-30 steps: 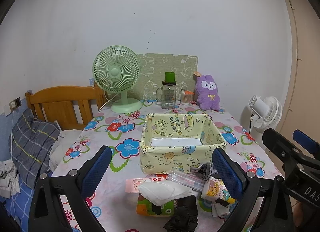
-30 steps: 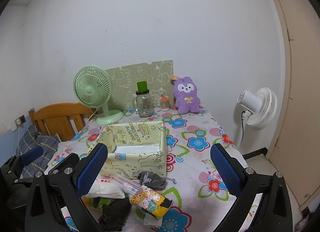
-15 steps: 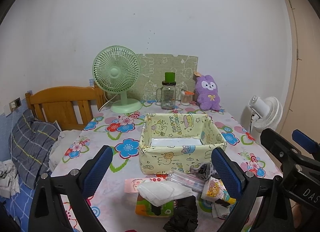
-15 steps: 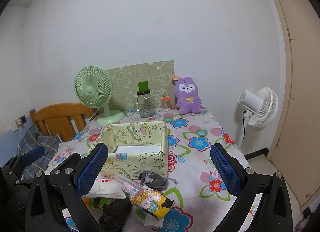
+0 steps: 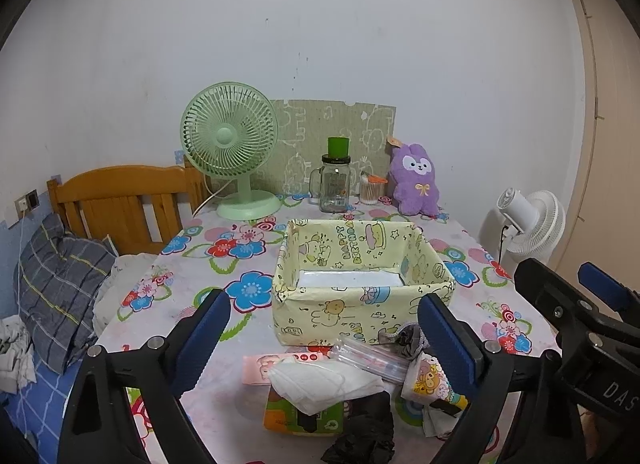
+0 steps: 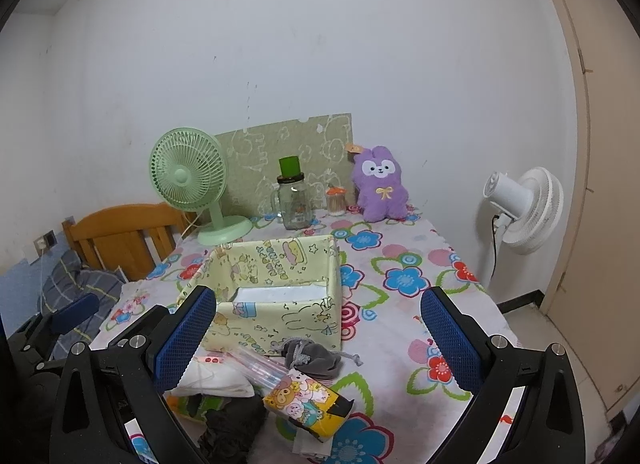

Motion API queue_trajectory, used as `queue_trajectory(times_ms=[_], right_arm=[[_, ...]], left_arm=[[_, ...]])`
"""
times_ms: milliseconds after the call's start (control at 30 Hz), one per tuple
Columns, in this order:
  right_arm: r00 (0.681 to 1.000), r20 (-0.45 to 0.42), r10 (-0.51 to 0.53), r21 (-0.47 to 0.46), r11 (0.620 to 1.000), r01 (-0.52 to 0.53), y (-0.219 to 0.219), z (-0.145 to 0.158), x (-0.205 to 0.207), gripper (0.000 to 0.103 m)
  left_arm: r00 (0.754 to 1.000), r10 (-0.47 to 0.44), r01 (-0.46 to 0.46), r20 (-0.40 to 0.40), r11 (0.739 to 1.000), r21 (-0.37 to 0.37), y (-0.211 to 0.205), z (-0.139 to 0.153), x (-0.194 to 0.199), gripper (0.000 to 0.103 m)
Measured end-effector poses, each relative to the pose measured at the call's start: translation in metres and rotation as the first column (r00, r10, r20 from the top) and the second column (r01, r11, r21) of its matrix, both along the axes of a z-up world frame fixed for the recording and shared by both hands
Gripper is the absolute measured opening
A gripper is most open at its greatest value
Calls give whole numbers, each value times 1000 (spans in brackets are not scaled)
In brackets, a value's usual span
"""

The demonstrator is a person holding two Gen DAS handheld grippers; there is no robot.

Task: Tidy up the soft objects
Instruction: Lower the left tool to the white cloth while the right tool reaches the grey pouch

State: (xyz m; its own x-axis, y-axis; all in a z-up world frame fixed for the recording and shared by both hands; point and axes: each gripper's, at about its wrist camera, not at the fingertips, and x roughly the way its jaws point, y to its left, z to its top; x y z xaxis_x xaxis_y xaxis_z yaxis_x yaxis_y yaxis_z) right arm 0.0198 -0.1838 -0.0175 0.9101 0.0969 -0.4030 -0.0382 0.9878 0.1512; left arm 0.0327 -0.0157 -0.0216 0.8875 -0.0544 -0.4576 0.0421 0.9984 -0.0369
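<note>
A: How are the two tongs held?

B: The left gripper (image 5: 324, 338) is spread wide with nothing between its blue pads, and it is raised above the near edge of the table (image 5: 192, 264). The right gripper (image 6: 320, 334) is spread just as wide and nothing is gripped by it either.

A: Where are the soft things found?

B: They are heaped on the near side of the fabric bin (image 5: 362, 284), between it and the table edge. A white face mask (image 5: 324, 382) is laid over a green and orange packet (image 5: 280, 418), just in front of the bin. A black cloth (image 5: 362, 436) is crumpled nearer still, touching the packet. A grey drawstring pouch (image 6: 316, 358) is pressed against the bin's front wall. A yellow cartoon tissue pack (image 6: 306, 404) is seen in front of the pouch, and a clear plastic sleeve (image 6: 260, 366) is slanted between the mask and the pouch.

A: What is seen inside the bin?

B: Only a white flat bottom can be made out.

A: And behind the bin?

B: A green desk fan (image 5: 230, 143), a glass jar with a green lid (image 5: 335, 179) and a purple plush rabbit (image 5: 414, 179) are lined up along the wall, well apart from the bin.
</note>
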Motion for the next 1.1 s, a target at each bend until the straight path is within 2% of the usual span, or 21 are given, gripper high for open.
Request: queue_trajectory(times_ms=[533,1100], right_arm=[[999,-38,37,-8,999,-37,5,-21,13,100],[988,-133,73,-1,997,-74,17,-61,29,100]], left_arm=[[999,-19,19,-40,1000,-9,0,-22,10,94],[991,-30,31,-132,1000,3,0,-61,19,91]])
